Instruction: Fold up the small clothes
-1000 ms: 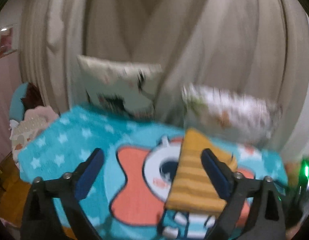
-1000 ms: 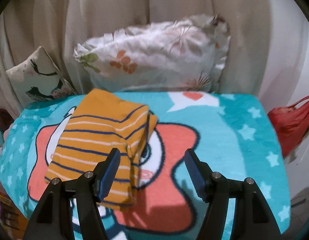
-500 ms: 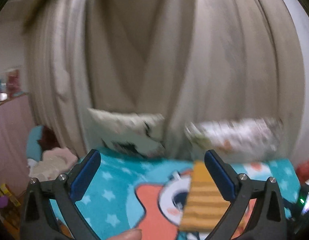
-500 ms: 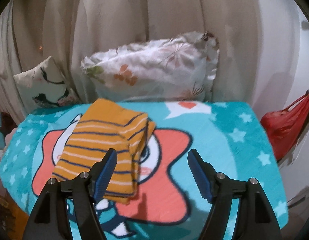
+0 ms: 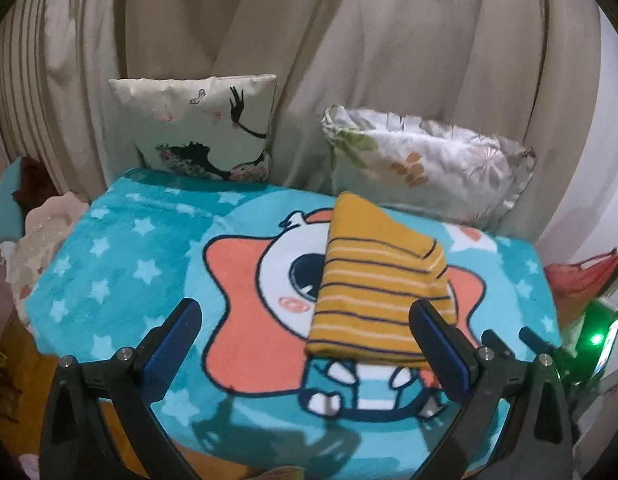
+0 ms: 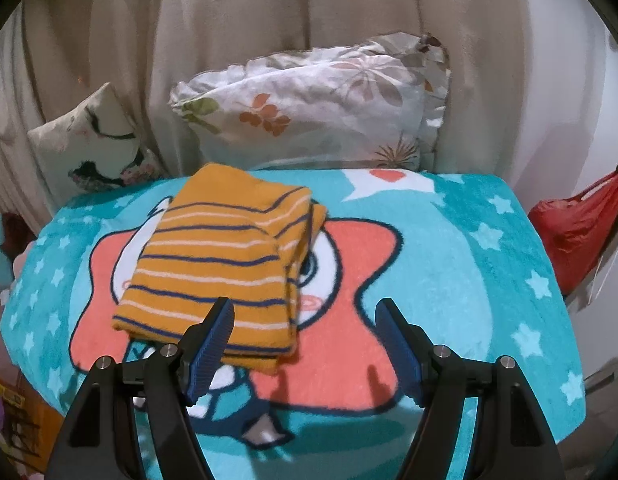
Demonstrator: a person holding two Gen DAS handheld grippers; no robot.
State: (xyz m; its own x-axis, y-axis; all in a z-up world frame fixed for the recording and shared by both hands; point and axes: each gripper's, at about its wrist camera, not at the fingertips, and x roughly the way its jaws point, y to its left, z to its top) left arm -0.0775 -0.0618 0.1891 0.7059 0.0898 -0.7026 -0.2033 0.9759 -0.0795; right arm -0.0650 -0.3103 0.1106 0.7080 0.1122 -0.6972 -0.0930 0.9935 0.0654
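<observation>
Left hand-held gripper (image 5: 305,328) wide open, empty; right hand-held gripper (image 6: 305,324) open too, nothing held. Folded striped garment (image 6: 217,264) lies on blanket (image 6: 469,280); near edge hidden by fingers. Red bag (image 6: 577,236) clear in right view, cut off in left; green light (image 5: 597,338) left view only.

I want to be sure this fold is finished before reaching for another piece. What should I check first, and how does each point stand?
1. Striped orange garment folded into a compact stack: ok.
2. Garment resting fully on the teal blanket, not overhanging: ok.
3. Left gripper open, holding nothing: ok.
4. Right gripper open, clear of the cloth: ok.
5. Edges aligned: not ok, a lower layer sticks out on the right side.
6. Next garment within reach: cannot tell.
</observation>
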